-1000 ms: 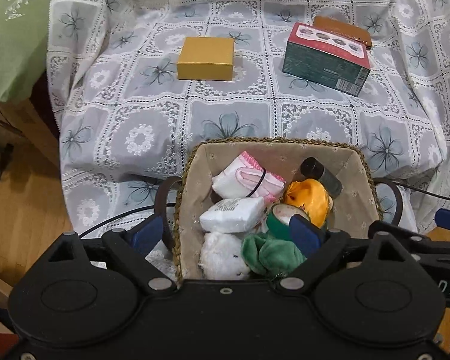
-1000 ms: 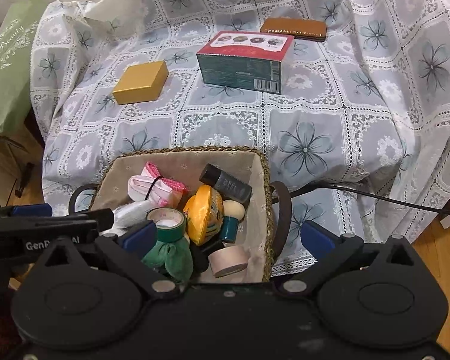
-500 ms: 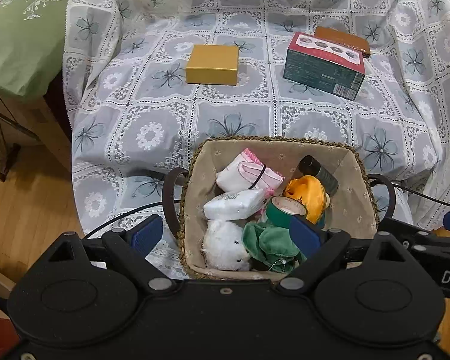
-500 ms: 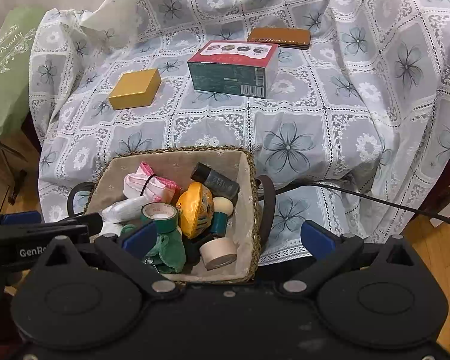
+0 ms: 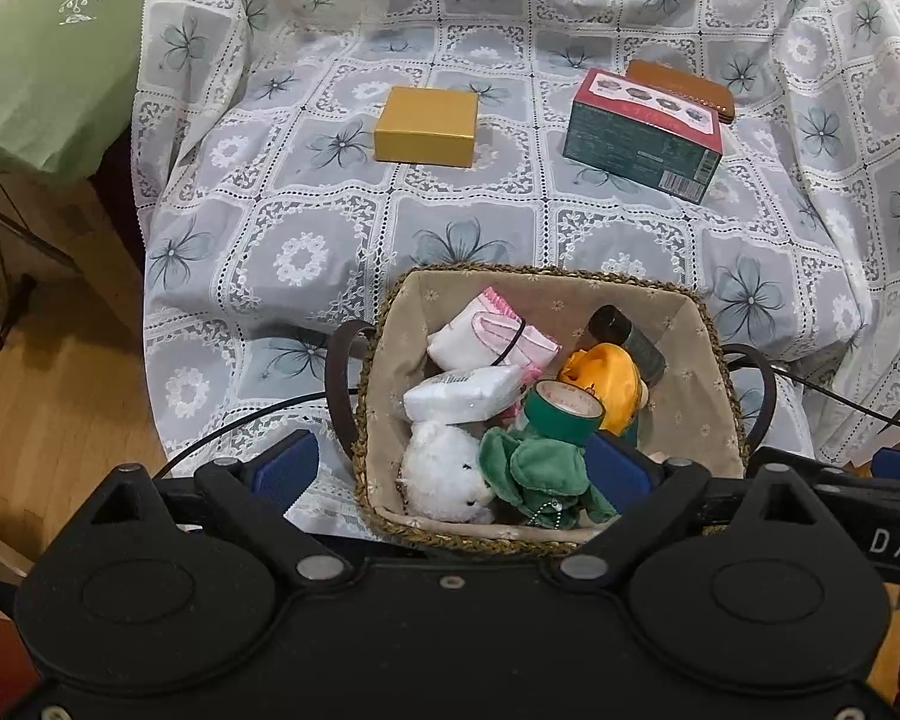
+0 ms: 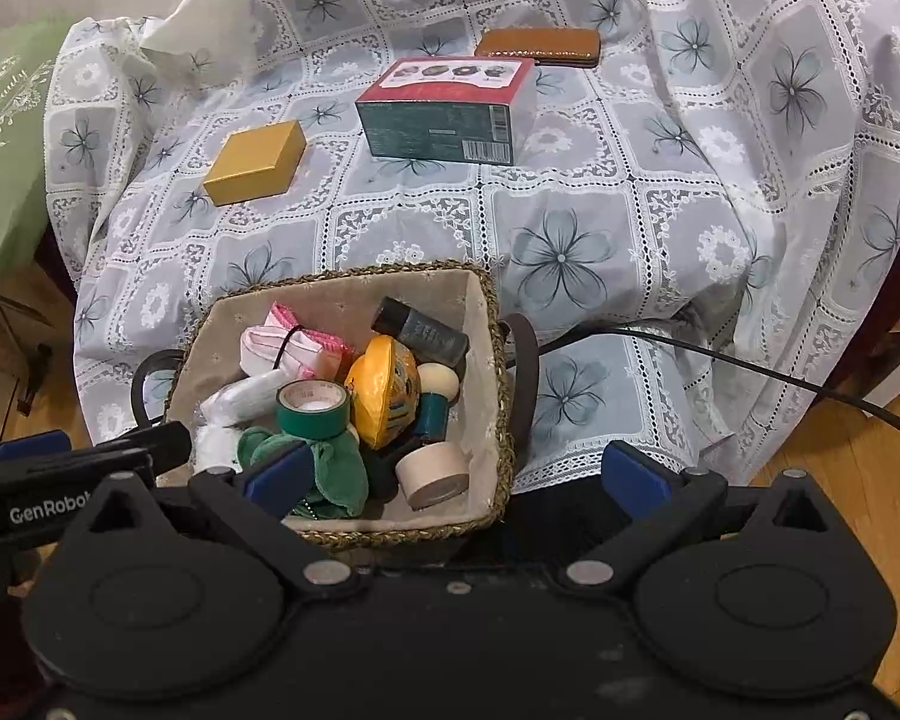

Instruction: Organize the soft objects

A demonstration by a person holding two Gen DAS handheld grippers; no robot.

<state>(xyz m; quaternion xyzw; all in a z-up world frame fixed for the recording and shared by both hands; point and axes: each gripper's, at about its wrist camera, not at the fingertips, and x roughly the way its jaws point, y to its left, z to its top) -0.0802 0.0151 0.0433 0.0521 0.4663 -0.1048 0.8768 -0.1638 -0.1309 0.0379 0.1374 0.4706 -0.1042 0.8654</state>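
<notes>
Both grippers are hanging over the near end of a basket that's sitting at the front edge of a lace cloth draped over some furniture. The left gripper is standing wide, its jaws having just been opening a bit further, and nothing is being pinched; its blue pads are straddling the basket's left wall, with a white plush and a green plush lying below the gap. The right gripper is also spread wide and gripping nothing, one pad over the green plush, the other outside the basket's right handle.

The basket is holding a jumble: a pink-and-white cloth bundle with a black band around it at the back left, a white packet in front of that, a roll of green tape resting on the green plush, an orange pouch in the middle, a dark bottle leaning at the back right. From the right view there's also a beige tape roll and a teal bottle with a round cream cap by the right wall.

Further back on the cloth, well apart from the basket, a gold box, a red-and-green carton and a brown case just behind it are sitting. A green bag is lying off to the left.
</notes>
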